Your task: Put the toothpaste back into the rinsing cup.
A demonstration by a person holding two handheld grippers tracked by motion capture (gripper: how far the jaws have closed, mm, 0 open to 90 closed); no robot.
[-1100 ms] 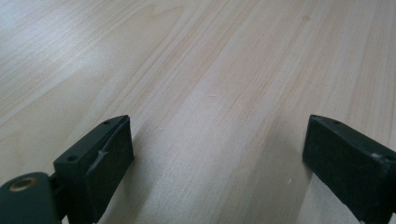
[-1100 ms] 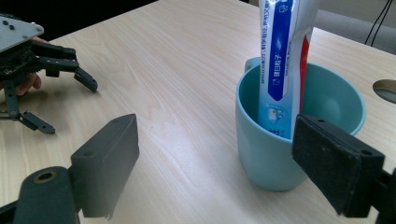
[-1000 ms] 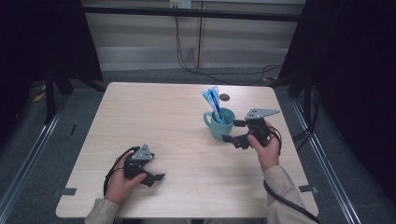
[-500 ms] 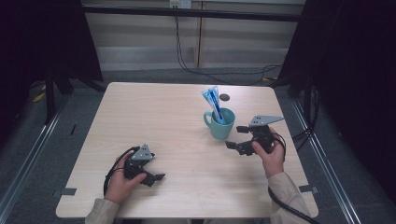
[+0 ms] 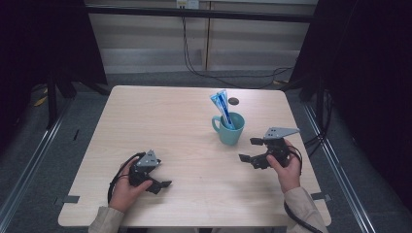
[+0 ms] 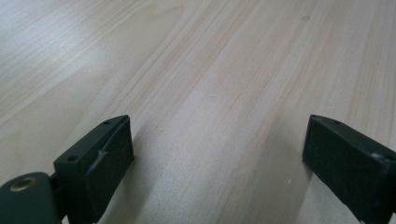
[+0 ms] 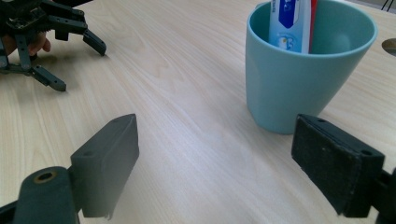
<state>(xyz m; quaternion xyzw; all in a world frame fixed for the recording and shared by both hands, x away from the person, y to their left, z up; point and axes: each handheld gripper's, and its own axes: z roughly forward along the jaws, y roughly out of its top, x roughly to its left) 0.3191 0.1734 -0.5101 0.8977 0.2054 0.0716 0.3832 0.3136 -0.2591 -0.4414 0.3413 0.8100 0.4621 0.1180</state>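
Observation:
A teal mug stands upright on the right half of the wooden table. A blue-and-white tube leans out of it. My right gripper hovers just right of and nearer than the mug, open and holding nothing; the mug sits ahead of its right jaw. My left gripper rests low at the table's front left, open, with bare wood between its jaws. The left gripper also appears far off in the right gripper view.
A small dark round spot marks the table behind the mug. Cables trail over the floor beyond the far edge. Dark curtains close in both sides.
My right gripper has drawn back from the mug toward the near right of the table. The left gripper has stayed put.

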